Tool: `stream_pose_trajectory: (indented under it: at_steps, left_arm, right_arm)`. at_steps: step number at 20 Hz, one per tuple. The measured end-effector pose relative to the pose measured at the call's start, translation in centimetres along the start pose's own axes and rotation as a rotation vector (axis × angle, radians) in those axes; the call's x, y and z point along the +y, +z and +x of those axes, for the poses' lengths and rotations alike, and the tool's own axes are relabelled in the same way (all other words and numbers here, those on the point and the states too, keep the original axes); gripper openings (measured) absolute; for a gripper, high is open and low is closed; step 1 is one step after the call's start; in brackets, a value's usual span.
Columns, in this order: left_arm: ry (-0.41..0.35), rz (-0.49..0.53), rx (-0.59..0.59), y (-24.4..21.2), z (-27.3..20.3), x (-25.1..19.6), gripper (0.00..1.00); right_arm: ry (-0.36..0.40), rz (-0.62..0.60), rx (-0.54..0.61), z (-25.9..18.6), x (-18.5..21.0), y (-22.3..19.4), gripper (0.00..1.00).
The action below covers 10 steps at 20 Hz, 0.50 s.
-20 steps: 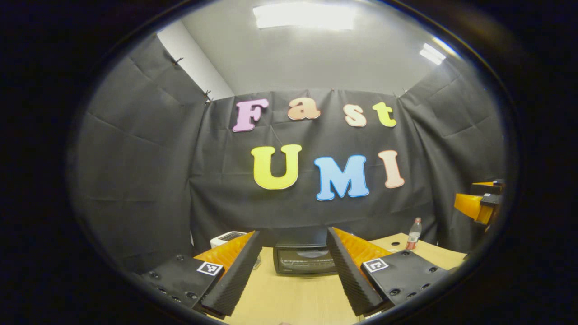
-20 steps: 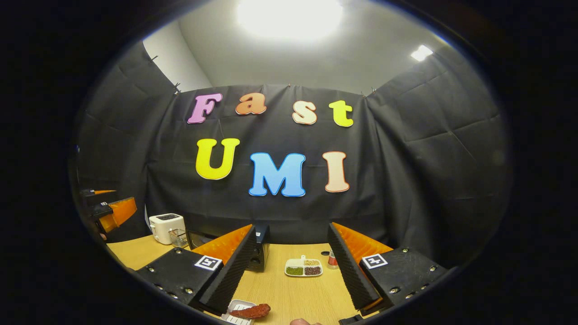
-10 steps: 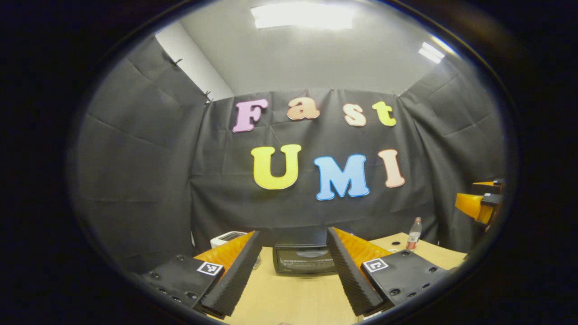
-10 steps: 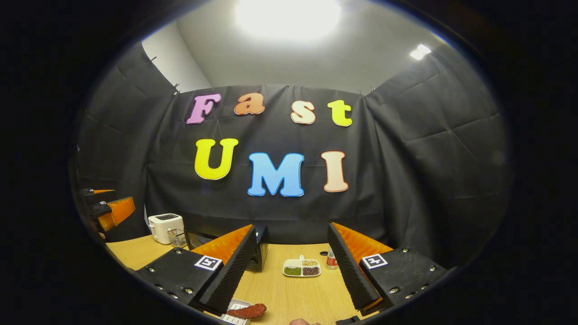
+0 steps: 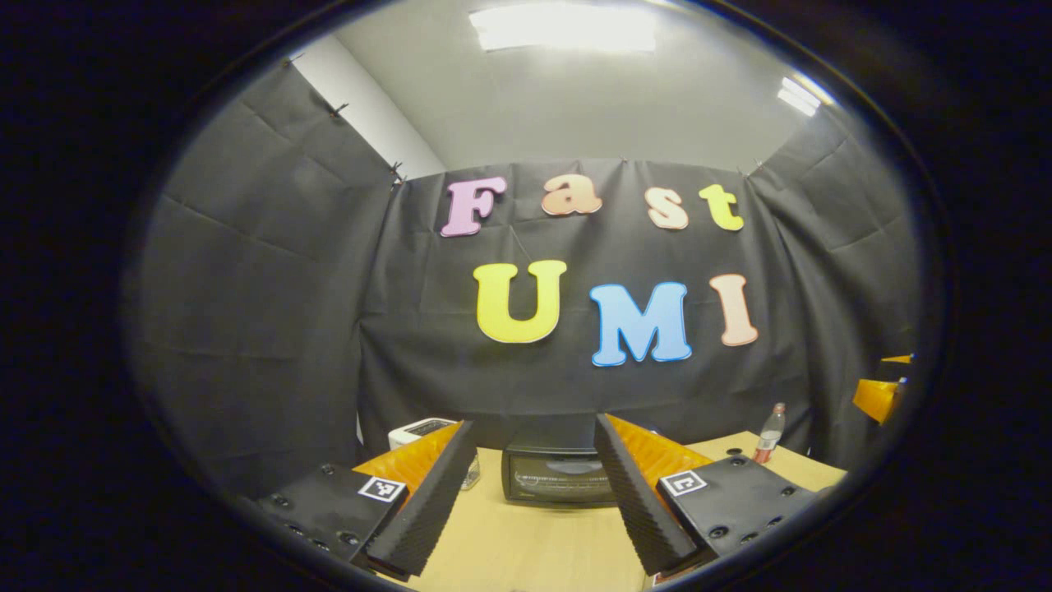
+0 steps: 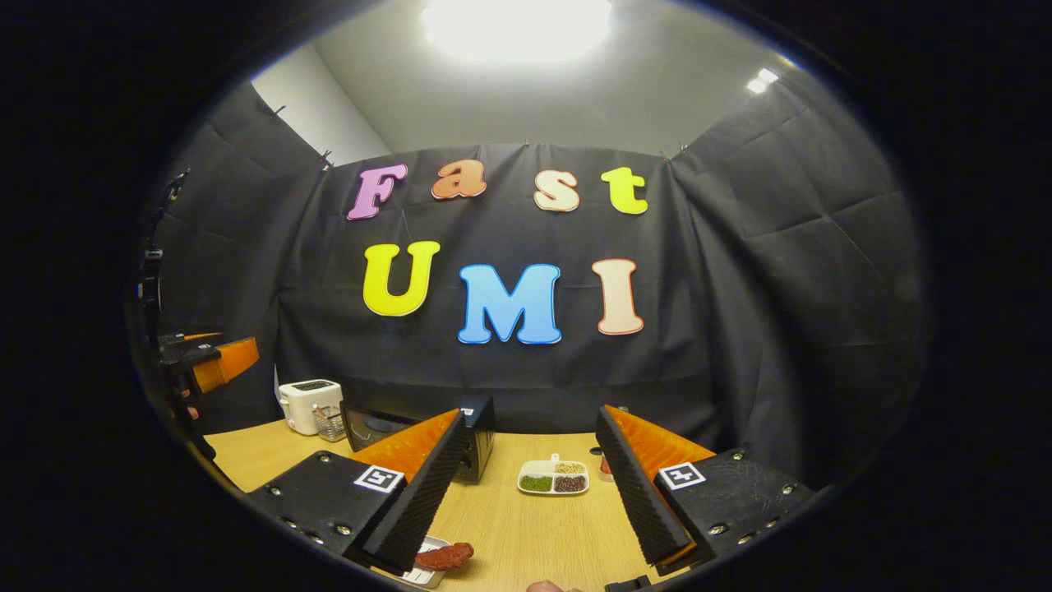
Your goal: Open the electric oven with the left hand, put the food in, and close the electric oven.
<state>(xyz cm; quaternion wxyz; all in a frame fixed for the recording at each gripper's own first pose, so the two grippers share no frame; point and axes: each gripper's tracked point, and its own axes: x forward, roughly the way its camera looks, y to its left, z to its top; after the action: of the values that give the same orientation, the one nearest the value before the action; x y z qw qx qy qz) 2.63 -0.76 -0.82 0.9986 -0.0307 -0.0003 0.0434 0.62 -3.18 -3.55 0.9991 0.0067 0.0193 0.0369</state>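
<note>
- Left gripper view: the left gripper (image 5: 532,493) is held released, its two ribbed black fingers (image 5: 427,501) spread wide apart with nothing between them.
- A square black-and-white marker (image 5: 382,488) is seen on each finger base; no brand name or readable writing can be made out on the oven or the other things.
- The black electric oven (image 5: 552,477) is framed between the fingers, standing at the far side of the table (image 5: 526,547) against the cloth wall, its glass door shut.
- A white toaster (image 5: 415,431) is partly hidden behind the left finger, and a small bottle (image 5: 769,423) with a red label stands well to the right; its label is too small to be read.
- In the right gripper view, the right gripper (image 6: 526,485) is likewise held released, fingers well apart and holding nothing.
- The food (image 6: 444,557), a reddish-brown piece, is laid on a small white tray (image 6: 421,571) on the near table edge, just beside the left finger.
- A white divided dish (image 6: 553,477) with green, dark and pale fillings is set farther back, near the oven.
- The surface is pale wood; the booth is hung with creased black cloth under a grey ceiling with bright lamps (image 6: 518,20).
</note>
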Motion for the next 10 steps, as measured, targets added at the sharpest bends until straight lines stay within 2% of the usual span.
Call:
stream_pose_trajectory:
  at_steps: [3,5,9,10]
  left_arm:
    - [-0.022,-0.012,-0.018,0.4,1.9,-0.5,1.00]
    - [-0.042,-0.006,-0.028,0.2,3.5,-0.7,0.96]
    - [-0.101,-0.012,-0.029,-0.7,7.5,-1.5,1.00]
    - [-0.113,-0.008,-0.025,-1.3,8.7,-1.4,0.96]
  right_arm:
    - [-0.017,-0.002,0.006,0.3,-0.8,0.0,0.97]
    - [-0.040,0.006,-0.006,0.8,-1.2,0.3,0.97]
    - [-0.087,0.045,-0.002,2.0,-0.8,0.1,0.97]
    - [-0.100,0.047,0.004,2.4,-0.6,0.0,0.97]
